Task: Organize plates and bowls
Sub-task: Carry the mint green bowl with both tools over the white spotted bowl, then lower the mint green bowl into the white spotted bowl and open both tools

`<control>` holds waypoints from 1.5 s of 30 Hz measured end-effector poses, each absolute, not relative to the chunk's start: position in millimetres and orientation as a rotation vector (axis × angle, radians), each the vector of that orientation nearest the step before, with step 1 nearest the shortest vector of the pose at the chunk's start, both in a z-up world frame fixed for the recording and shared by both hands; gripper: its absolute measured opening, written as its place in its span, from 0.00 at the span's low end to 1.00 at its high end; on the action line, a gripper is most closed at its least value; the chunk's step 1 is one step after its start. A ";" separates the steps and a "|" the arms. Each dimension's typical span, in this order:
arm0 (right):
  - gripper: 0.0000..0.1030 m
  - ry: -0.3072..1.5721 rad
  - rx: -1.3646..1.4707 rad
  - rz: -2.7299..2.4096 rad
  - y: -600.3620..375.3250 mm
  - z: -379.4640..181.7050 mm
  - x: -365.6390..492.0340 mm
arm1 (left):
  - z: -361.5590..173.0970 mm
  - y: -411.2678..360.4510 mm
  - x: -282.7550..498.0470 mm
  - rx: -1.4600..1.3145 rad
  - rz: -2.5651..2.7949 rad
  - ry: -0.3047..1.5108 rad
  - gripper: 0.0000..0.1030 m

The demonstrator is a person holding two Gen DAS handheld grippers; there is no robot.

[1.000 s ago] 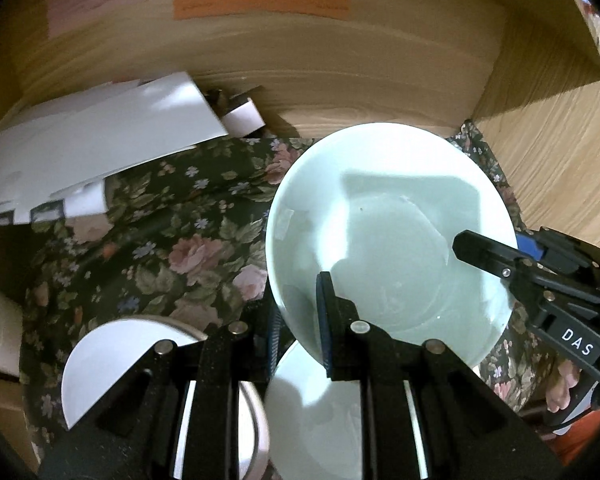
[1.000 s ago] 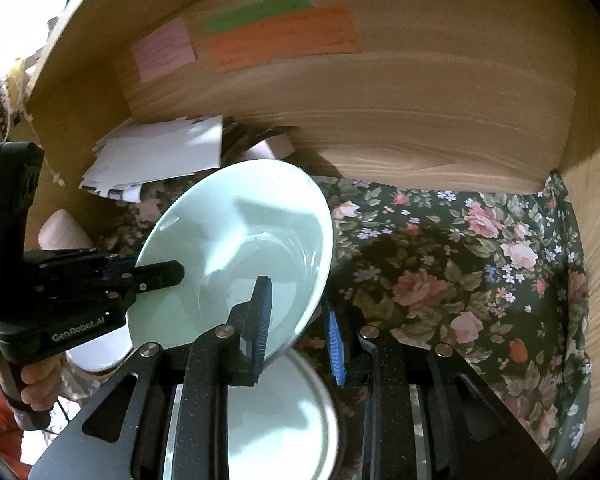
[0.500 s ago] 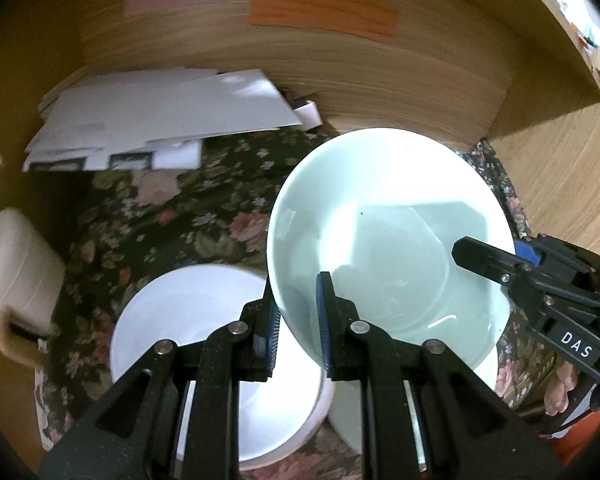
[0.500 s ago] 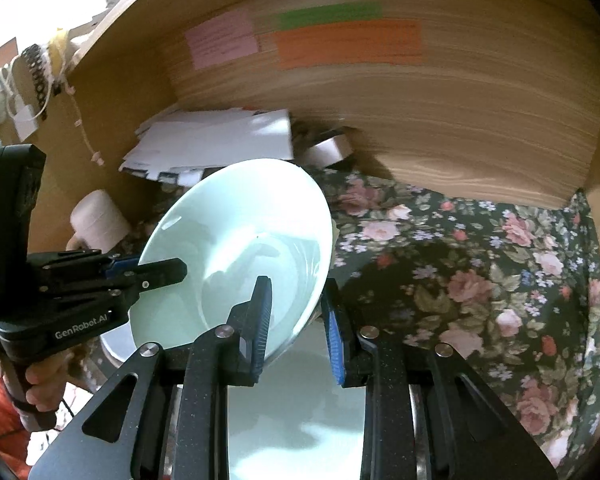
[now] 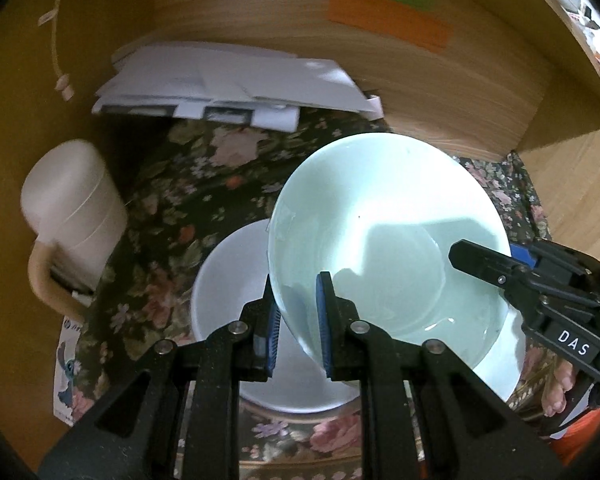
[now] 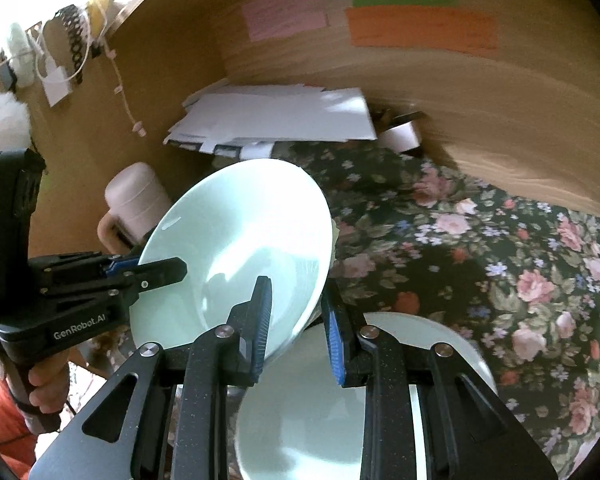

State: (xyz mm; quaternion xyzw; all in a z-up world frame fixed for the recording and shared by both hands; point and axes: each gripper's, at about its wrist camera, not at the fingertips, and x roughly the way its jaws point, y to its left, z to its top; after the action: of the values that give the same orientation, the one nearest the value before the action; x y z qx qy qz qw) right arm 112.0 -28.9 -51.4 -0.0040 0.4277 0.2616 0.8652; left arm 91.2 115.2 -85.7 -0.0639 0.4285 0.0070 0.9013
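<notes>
Bowl [image 5: 384,236] rim between both grippers' fingers [image 5: 325,320]

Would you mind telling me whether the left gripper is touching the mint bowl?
Touching: the left wrist view shows the left gripper pinching the mint bowl rim between both fingers.

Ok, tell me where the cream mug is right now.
The cream mug stands on the floral cloth at the far left of both views, against the wooden side wall. It is just in front of the paper stack, left of the green bowl.
</notes>
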 end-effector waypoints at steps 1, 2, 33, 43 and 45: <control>0.23 0.900 -0.011 0.555 -25.2 -53.1 111.3 | -86.8 117.3 90.0 -0.137 0.018 0.889 0.16; 0.22 0.906 -0.012 0.561 -21.8 -55.1 111.0 | -88.4 120.8 88.1 -0.143 0.022 0.891 0.16; 0.25 0.999 -0.067 0.605 10.2 -88.4 118.4 | -115.3 140.8 77.2 -0.126 0.033 0.905 0.19; 0.27 0.981 -0.087 0.612 5.6 -84.3 116.6 | -109.0 141.2 81.1 -0.143 0.016 0.908 0.36; 0.27 0.976 -0.090 0.612 4.0 -83.6 116.2 | -106.4 138.6 82.1 -0.130 0.019 0.900 0.44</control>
State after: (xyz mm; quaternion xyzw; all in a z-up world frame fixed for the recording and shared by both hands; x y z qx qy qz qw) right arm 116.2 4.0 -83.6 -0.0425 0.4613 0.2893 0.8377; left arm 82.1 138.6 -106.4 -0.0627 0.4348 0.0092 0.8983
